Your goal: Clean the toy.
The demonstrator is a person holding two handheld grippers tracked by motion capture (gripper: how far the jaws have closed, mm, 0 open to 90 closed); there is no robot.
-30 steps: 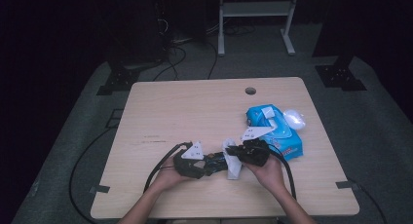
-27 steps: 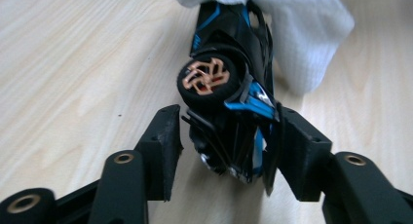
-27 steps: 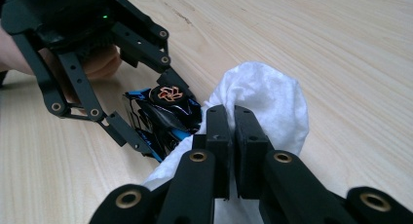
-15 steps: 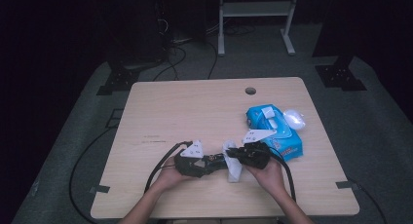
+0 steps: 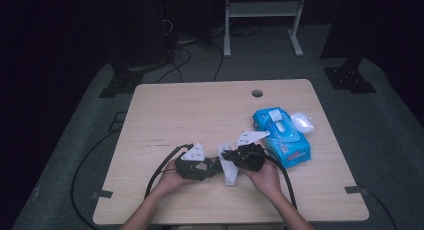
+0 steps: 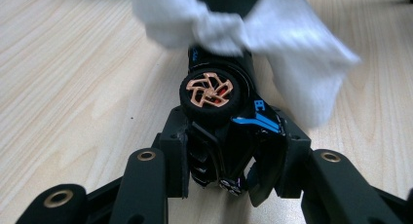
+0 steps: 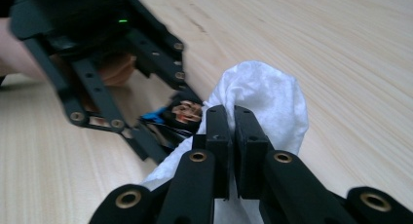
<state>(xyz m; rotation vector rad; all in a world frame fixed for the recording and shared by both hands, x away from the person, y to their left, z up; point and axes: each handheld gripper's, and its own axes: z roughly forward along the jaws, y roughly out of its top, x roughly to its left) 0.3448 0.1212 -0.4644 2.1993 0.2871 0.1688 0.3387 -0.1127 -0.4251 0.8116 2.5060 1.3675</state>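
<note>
The left gripper (image 6: 229,151) has just been closing, and its fingers (image 6: 175,156) are now clamped on the toy car (image 6: 219,112). In the left gripper view the car sits between the two pads, one wheel (image 6: 210,90) with copper spokes turned toward the camera. Compared with a second ago, the hands sit at nearly the same spot on the desk (image 5: 200,115); the change is the tightened grip. Judgement: the car is now fixed firmly enough to be wiped.

The right gripper (image 7: 233,131) has its fingers together, pinching the wipe (image 7: 263,97). In the left gripper view the wipe (image 6: 292,53) drapes over the far end of the car, at 12 o'clock from the wheel. Judgement: the wiping step is in hand.

In the high view both grippers meet near the desk's 6 o'clock edge, left gripper (image 5: 212,166) at 9 o'clock of the wipe (image 5: 230,175), right gripper (image 5: 232,155) at 3 o'clock.

Container: the blue pack (image 5: 281,135) lies at 2 o'clock from the grippers. Its flap (image 5: 275,115) looks lifted; the contents cannot be told. A white lid-like piece (image 5: 302,122) lies just beside it at 3 o'clock.
</note>
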